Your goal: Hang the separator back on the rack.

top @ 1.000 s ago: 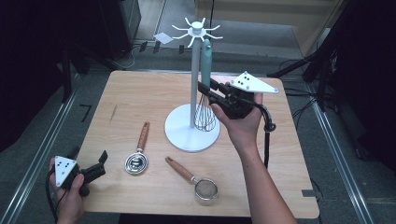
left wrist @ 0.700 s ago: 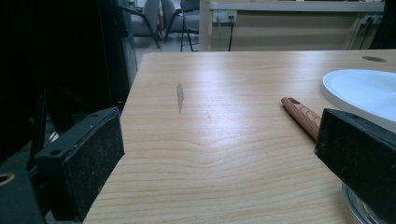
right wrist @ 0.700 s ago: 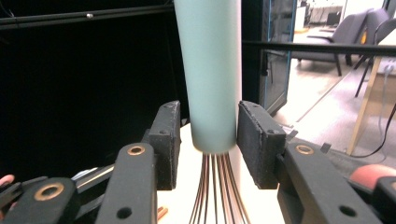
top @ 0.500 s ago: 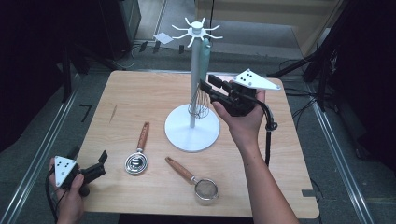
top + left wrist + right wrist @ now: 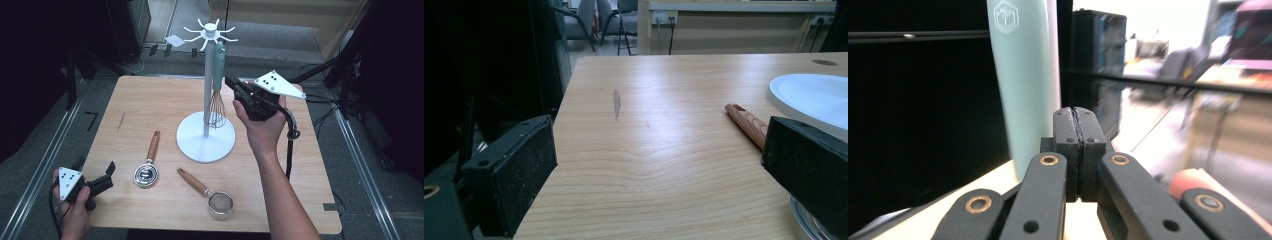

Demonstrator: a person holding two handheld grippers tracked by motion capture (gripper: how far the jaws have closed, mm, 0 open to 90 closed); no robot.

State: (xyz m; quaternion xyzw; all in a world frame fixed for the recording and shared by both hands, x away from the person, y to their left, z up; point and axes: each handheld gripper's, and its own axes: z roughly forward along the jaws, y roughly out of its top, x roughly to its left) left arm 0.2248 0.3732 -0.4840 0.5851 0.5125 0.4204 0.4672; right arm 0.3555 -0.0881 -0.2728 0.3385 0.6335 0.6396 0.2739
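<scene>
Both pads of right gripper just snapped together, empty, beside hung whisk; left gripper gaping, idle.

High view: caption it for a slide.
Right gripper shut beside the whisk hanging on the white stand.
</scene>
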